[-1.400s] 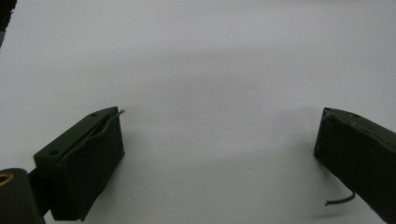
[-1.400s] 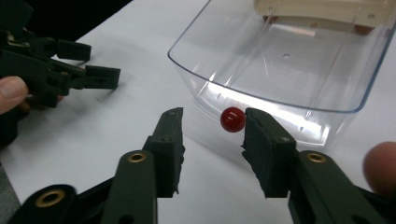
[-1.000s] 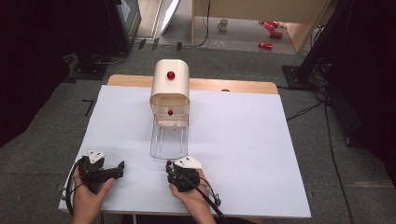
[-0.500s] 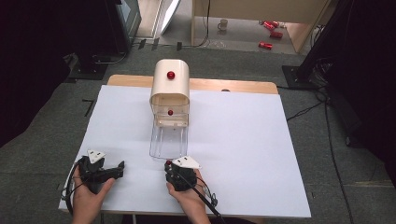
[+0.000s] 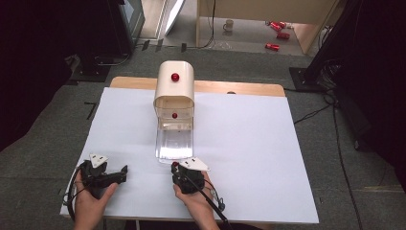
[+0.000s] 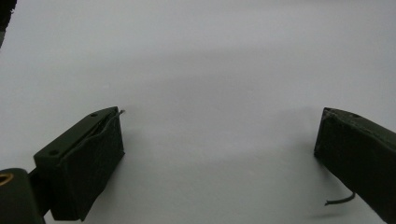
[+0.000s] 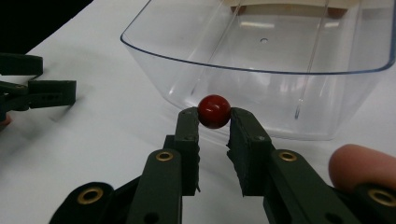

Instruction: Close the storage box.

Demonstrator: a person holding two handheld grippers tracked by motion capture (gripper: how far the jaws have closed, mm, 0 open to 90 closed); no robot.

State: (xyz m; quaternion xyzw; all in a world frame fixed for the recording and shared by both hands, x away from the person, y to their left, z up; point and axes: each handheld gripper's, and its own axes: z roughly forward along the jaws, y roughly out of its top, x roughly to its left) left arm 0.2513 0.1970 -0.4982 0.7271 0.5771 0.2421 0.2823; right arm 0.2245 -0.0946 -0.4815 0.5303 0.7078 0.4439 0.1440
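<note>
A cream box [image 5: 174, 88] with a red knob [image 5: 175, 76] on top stands at the table's middle. Its clear plastic drawer [image 5: 175, 141] is pulled out toward me. My right gripper [image 7: 214, 122] is shut on a small red ball [image 7: 214, 111] right at the drawer's [image 7: 261, 56] curved front wall. I cannot tell whether the ball is fixed to that wall. In the high view this gripper [image 5: 176, 167] sits just below the drawer's front edge. My left gripper [image 5: 122, 172] rests on the white table at the front left. Its jaws [image 6: 219, 140] stand wide apart with nothing between them.
A second red ball [image 5: 174, 115] shows inside the box's opening. The white sheet [image 5: 249, 143] covers the table, with a bare wooden strip [image 5: 239, 87] at the far edge. A mug [image 5: 229, 25] and red cans [image 5: 279, 28] lie on the floor beyond.
My right gripper has shifted slightly to the left, still shut on the red ball. The left gripper has not moved.
</note>
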